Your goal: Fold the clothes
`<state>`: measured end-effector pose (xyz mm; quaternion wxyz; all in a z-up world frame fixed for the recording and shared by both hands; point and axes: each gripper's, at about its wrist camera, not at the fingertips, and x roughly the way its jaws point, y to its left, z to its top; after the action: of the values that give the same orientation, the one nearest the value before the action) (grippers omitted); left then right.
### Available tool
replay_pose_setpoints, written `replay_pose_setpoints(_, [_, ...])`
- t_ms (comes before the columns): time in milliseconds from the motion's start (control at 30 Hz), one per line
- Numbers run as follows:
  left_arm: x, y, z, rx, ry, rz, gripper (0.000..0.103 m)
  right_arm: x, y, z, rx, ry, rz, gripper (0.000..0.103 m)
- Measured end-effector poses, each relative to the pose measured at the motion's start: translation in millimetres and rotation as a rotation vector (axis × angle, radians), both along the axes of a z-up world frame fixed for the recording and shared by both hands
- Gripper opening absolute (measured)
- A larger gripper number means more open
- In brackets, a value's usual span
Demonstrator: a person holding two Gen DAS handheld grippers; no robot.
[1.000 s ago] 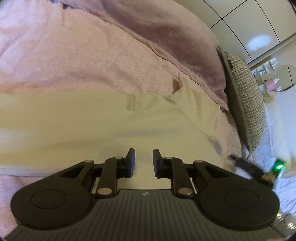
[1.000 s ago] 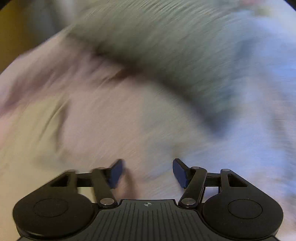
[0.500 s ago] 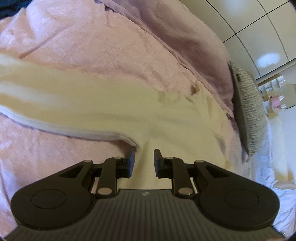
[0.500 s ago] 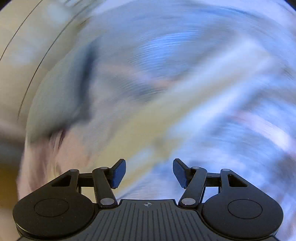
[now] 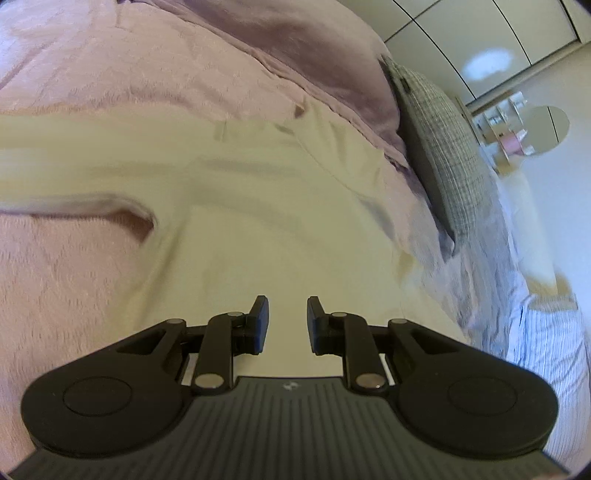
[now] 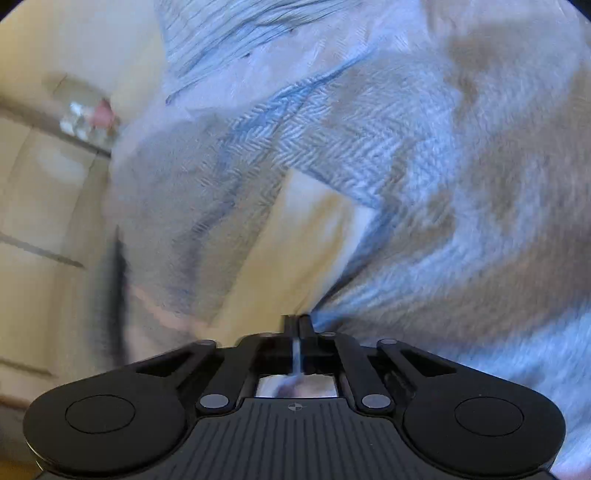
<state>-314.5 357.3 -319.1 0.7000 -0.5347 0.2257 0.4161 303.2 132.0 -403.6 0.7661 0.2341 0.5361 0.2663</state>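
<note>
A pale yellow T-shirt (image 5: 258,192) lies spread on a pink fleece blanket (image 5: 110,74), one sleeve running off to the left. My left gripper (image 5: 284,321) is open and empty, hovering just above the shirt's body. In the blurred right wrist view, my right gripper (image 6: 297,325) is shut on the edge of a blue-grey herringbone cloth (image 6: 369,155). A strip of the pale yellow shirt (image 6: 295,236) shows beside the herringbone cloth.
A grey checked pillow (image 5: 439,140) stands at the right of the bed beside a darker purple blanket fold (image 5: 314,40). Blue-striped bedding (image 5: 546,350) lies at the right edge. White cupboards (image 5: 480,29) and a shelf with a round mirror (image 5: 546,129) are behind.
My right gripper swung fast across the bed and closed from open onto the herringbone cloth. The left gripper shifted over the shirt and stayed open.
</note>
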Motion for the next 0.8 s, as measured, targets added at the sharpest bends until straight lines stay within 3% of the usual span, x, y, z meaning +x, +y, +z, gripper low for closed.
replay_pose_setpoints(67, [-3,-9,0,-0.002,0.001,0.008,0.017,-7,1,8,-0.055,-0.127,-0.001,0.000])
replay_pose_setpoints(133, [-12,-18,0,-0.013,0.008,0.032,0.017,-12,6,11,-0.186,-0.164,-0.005,0.000])
replay_pose_setpoints(200, [-27,-27,1,-0.020,0.009,0.065,0.021,-16,12,12,-0.260,-0.095,0.030,0.004])
replay_pose_setpoints(267, [-48,-35,3,-0.017,0.014,0.111,0.027,-35,13,28,-0.226,-0.119,0.067,0.007])
replay_pose_setpoints(333, [-73,-41,3,-0.015,0.026,0.175,0.029,-59,15,41,-0.201,-0.129,0.118,0.020])
replay_pose_setpoints(400, [-102,-44,3,-0.010,0.041,0.251,0.030,-88,21,50,-0.184,-0.126,0.183,0.050])
replay_pose_setpoints(633, [-228,-42,6,0.063,0.136,0.573,0.038,-202,62,42,-0.147,-0.028,0.436,0.051])
replay_pose_setpoints(800, [-316,-34,-1,0.075,0.163,0.802,0.041,-269,88,38,-0.167,-0.020,0.529,0.051])
